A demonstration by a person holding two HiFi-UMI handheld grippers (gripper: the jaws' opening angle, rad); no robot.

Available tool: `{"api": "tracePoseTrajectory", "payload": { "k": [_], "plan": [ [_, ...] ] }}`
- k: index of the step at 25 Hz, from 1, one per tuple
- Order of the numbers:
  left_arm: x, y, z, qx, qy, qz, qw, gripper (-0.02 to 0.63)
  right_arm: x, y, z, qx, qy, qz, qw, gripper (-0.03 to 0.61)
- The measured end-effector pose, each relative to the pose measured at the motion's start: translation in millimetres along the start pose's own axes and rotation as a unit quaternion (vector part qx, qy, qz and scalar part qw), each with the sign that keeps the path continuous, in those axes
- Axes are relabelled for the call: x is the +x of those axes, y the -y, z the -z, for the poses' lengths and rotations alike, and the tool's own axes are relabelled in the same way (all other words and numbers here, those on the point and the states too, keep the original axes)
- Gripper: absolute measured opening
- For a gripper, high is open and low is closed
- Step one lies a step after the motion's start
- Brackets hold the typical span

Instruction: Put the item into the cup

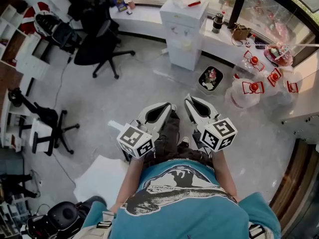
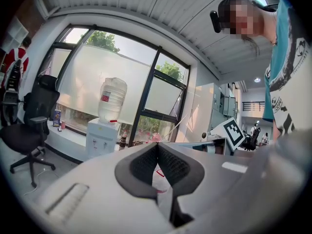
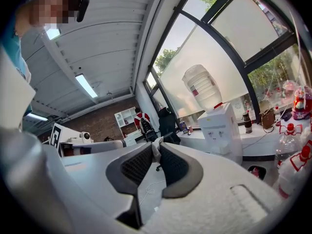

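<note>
I see a black waste bin (image 1: 201, 81) on the grey floor (image 1: 124, 103), a little right of the centre in the upper half of the head view, with mixed rubbish inside. Right of it stand clear plastic bottles with red caps (image 1: 254, 87); what they contain I cannot tell. The right gripper (image 3: 155, 149) has its jaws clenched on a small pale scrap (image 3: 156, 151), right at the tips, in the middle of the right gripper view. The left gripper (image 2: 157, 145) has its jaws pressed together with nothing between them.

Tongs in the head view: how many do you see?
2: left tongs, centre left, shut; right tongs beside them, centre right, pinching a small white item. None looks hidden.
</note>
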State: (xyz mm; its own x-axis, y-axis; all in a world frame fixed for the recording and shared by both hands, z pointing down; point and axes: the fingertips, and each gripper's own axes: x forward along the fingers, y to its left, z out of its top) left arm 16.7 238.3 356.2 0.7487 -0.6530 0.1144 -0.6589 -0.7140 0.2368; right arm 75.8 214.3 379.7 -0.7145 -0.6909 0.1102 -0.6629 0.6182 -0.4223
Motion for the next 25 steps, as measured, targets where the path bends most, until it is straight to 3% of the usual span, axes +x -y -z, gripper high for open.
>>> {"api": "tracePoseTrajectory", "payload": {
  "k": [10,25],
  "plan": [
    [25,-51,-1,-0.026,-0.003,0.010,0.9996,0.009,49,26,-1,0.018,-0.016,0.007,1.000,0.051],
    [87,-202,-40,-0.011,-0.047,0.032,0.9983,0.026,187,89,-41,0.017,-0.049,0.051,0.997,0.051]
  ]
}}
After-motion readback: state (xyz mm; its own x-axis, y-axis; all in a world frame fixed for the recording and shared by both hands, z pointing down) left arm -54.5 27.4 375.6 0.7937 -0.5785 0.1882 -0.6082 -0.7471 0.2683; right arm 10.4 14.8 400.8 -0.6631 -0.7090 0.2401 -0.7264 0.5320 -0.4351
